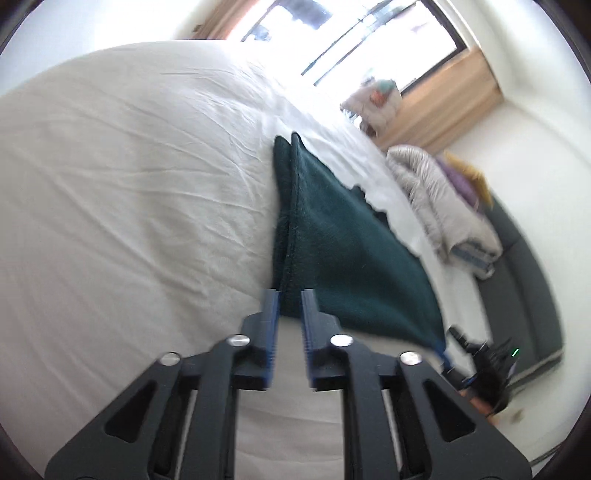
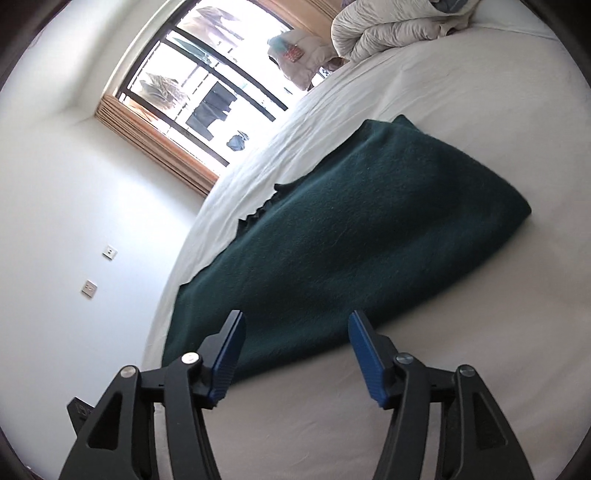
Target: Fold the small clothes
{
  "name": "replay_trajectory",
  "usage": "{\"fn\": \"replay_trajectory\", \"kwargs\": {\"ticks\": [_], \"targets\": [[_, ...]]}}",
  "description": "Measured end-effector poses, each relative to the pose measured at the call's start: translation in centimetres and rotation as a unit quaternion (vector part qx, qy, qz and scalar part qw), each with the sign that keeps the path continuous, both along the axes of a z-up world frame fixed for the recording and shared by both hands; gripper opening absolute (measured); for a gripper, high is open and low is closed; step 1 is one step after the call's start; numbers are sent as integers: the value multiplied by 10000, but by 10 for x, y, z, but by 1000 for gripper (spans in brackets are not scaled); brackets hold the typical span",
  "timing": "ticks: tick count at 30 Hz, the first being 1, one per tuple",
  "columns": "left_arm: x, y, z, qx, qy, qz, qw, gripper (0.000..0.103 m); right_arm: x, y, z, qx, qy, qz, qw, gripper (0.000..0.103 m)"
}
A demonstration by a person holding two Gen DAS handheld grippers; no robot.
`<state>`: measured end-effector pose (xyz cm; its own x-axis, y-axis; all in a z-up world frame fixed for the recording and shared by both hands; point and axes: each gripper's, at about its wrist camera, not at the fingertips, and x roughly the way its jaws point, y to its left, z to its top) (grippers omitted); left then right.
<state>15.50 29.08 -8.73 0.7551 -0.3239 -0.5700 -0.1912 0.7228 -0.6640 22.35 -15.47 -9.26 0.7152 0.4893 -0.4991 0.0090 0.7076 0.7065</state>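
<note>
Dark green garment [image 1: 332, 236], knit or fleece, lies on the white bed sheet [image 1: 129, 166], already doubled over: two layered edges run side by side along the fold nearest the left gripper, w/ a small scalloped or ribbed edge showing on the garment's far side. Judged state: at least one fold done, another prob. pending.

Left gripper [image 1: 290, 306]: blue-padded fingers [image 1: 271, 314] narrowly apart, the garment's doubled near corner sitting betw. them. Whether the pads actually pinch the cloth cannot be told; a slim gap shows and the frame is blurred. Position at the layered corner suggests a hold that keeps both layers aligned.

Right gripper [image 2: 295, 332]: fingers [image 2: 231, 343] wide apart, gripping nothing, hovering at the garment's [image 2: 351, 229] near long edge; left pad over the cloth, right pad over bare sheet [image 2: 461, 129]. Placement straddling the edge reads as approach for a grasp, approx. opposite the left gripper's corner, so both ends could lift together.

Beyond the garment: crumpled pale quilt [image 2: 388, 29] at the bed's far end, w/ window [image 2: 207, 85] and tan curtain [image 2: 155, 133] behind; wall switches [image 2: 88, 288] to the garment's side. Dark sofa [image 1: 528, 266] sits past the bed in the left wrist view.
</note>
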Motion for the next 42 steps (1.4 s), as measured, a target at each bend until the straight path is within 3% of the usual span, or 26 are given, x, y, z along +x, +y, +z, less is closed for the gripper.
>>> {"fn": "replay_trajectory", "kwargs": {"ticks": [1, 2, 3, 5, 10, 15, 18, 23, 28, 31, 33, 35, 38, 42], "targets": [[-3, 2, -1, -179, 7, 112, 9998, 70, -2, 3, 0, 75, -16, 29, 10000, 64], [-8, 3, -3, -367, -35, 242, 9990, 83, -3, 7, 0, 133, -46, 59, 9999, 65], [-12, 6, -2, -523, -123, 420, 9977, 90, -5, 9, 1, 163, -73, 84, 9998, 65], [-18, 4, -5, -769, -170, 575, 9952, 90, -5, 21, 2, 251, -132, 169, 9995, 65], [-6, -11, -15, -1360, -94, 382, 9899, 90, -2, 32, 9, 498, -289, 356, 9977, 65], [13, -5, -20, -1656, -53, 455, 9851, 90, -3, 36, 17, 610, -362, 509, 9962, 65], [28, 4, -28, -2032, 14, 548, 9776, 88, -2, 35, 19, 669, -402, 549, 9954, 65], [65, 5, -34, -2238, 90, 325, 9740, 86, 1, 39, 14, 736, -340, 595, 9949, 65], [108, 16, -47, -2488, 407, -48, 9677, 59, 6, 41, 16, 722, -344, 673, 9945, 65], [128, 27, -55, -2552, 468, -128, 9657, 40, 12, 44, 19, 702, -324, 725, 9944, 65], [138, 33, -62, -2591, 552, -236, 9640, 34, 17, 48, 22, 621, -322, 804, 9943, 65], [152, 34, -66, -2559, 631, -349, 9640, 34, 21, 51, 24, 532, -317, 894, 9941, 65], [166, 28, -61, -2233, 710, -502, 9709, 34, 36, 63, 32, 343, -286, 1043, 9935, 64], [183, 22, -58, -2074, 758, -562, 9737, 37, 64, 81, 43, 24, -209, 1284, 9915, 55]]}}
